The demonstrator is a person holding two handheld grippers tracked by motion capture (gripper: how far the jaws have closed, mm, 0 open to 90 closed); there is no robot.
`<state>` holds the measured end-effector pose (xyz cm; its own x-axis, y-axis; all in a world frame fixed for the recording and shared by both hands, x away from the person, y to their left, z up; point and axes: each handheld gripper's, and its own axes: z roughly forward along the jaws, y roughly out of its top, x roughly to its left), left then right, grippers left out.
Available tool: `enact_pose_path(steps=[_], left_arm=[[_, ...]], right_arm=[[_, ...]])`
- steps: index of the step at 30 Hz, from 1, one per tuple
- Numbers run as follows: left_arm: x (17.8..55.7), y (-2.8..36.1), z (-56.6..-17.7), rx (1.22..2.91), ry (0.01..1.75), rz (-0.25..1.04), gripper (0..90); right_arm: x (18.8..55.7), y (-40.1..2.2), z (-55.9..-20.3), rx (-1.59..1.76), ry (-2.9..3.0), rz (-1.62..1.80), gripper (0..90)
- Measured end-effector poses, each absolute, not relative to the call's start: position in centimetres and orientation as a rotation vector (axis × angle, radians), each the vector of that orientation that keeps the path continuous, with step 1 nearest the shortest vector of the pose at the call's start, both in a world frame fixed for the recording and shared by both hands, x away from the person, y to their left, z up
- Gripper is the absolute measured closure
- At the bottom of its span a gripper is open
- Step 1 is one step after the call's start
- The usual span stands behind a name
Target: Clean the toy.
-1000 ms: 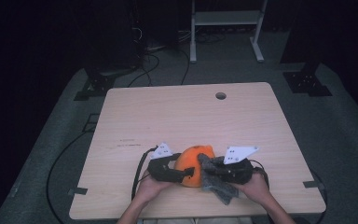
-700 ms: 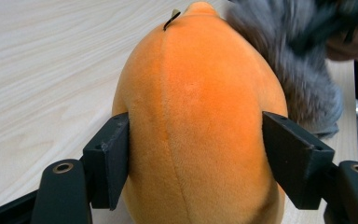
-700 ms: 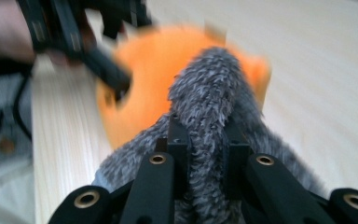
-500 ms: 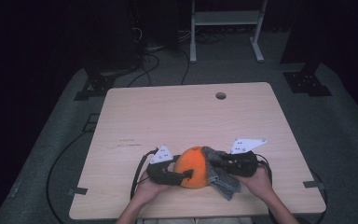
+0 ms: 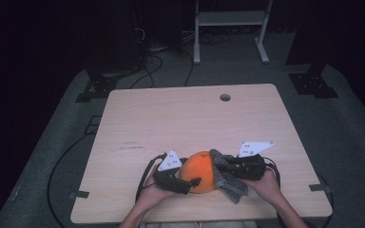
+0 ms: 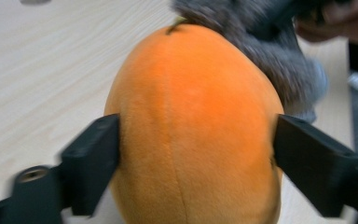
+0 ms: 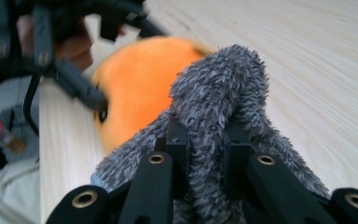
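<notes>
Left gripper (image 6: 196, 154) fingers had just been opening around the orange plush (image 5: 200, 171), which sat on the counter (image 5: 180, 118) near its front edge, pads barely touching, while right gripper (image 7: 204, 140) stayed clenched on grey cloth (image 7: 219, 88) against the plush's right side, likely wiping.

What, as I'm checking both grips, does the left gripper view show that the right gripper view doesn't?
Left gripper view: up close, the left hand-held gripper, jaws just opened, flanking the orange toy without denting it. Right gripper view: up close, the right hand-held gripper shut on a fold of grey cloth. Both: toy, cloth against it, wooden table.
</notes>
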<state>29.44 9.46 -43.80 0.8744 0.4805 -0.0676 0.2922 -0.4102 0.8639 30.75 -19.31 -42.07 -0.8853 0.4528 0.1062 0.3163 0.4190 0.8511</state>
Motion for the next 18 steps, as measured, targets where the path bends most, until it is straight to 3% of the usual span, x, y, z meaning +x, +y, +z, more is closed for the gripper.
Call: enact_pose_path(steps=[3,7,9,10,12,15,18], left_arm=[[30.6,9.1,-44.2,2.054,0.684,0.101,6.6],[29.4,8.4,-43.5,2.05,0.587,0.314,24.1],[28.8,7.7,-43.3,2.051,0.521,0.483,27.7],[28.6,7.4,-43.2,2.063,0.495,0.502,27.7],[28.5,7.3,-43.4,2.072,0.457,0.514,26.9],[28.9,8.1,-43.6,2.045,0.478,0.412,21.3],[28.9,8.2,-43.6,2.05,0.471,0.413,24.1]], right_arm=[[30.1,-19.1,-42.0,0.64,2.567,1.447,76.5],[30.1,-19.0,-41.0,0.626,2.526,1.469,76.8],[30.1,-19.0,-40.1,0.633,2.456,1.509,76.8],[30.2,-19.1,-39.8,0.634,2.428,1.522,76.8],[30.4,-19.0,-39.7,0.642,2.412,1.503,76.9],[30.7,-19.2,-40.8,0.663,2.448,1.429,77.1],[30.6,-19.6,-41.1,0.682,2.465,1.381,77.1]])
